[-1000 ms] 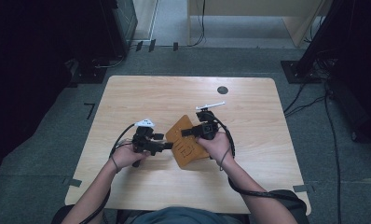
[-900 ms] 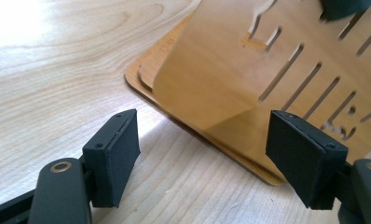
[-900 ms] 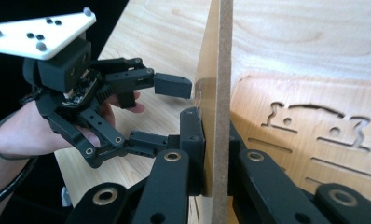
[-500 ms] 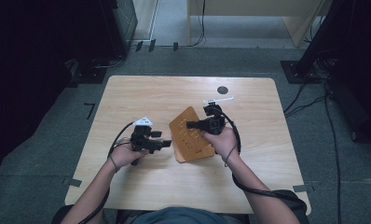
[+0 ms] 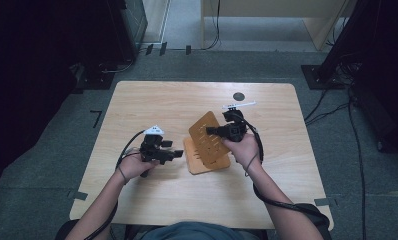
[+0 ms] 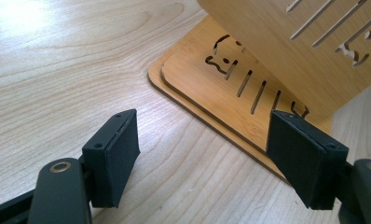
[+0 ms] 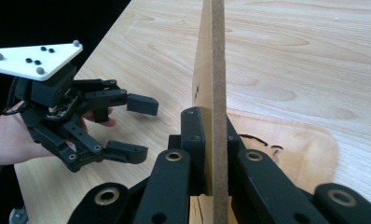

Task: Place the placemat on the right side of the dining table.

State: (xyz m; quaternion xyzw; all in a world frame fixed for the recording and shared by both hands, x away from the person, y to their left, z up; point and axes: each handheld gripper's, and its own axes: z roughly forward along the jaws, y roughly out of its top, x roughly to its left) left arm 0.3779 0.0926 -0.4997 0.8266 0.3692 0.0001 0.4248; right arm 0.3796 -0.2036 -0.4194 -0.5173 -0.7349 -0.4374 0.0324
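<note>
A bamboo board with cut slots lies mid-table in two hinged layers. Its base plate (image 5: 197, 164) rests flat on the wood. My right gripper (image 5: 210, 131) is shut on the edge of the upper panel (image 5: 205, 129) and holds it tilted up off the base. In the right gripper view the panel (image 7: 211, 70) stands edge-on between the closed jaws (image 7: 215, 154), with the base plate (image 7: 295, 149) lying behind. My left gripper (image 5: 179, 154) rests open just left of the base plate, holding nothing. In the left gripper view the open jaws (image 6: 207, 154) frame the base plate (image 6: 211, 93) under the raised panel (image 6: 286, 56).
A small dark disc (image 5: 238, 96) lies near the table's far edge. The light wooden table (image 5: 152, 105) stands on a grey floor with cables and dark equipment around it. The person's forearms come in over the near edge.
The right gripper has risen and drifted a little to the right, swinging the upper panel up from nearly flat to steeply tilted. The left gripper has stayed put.
</note>
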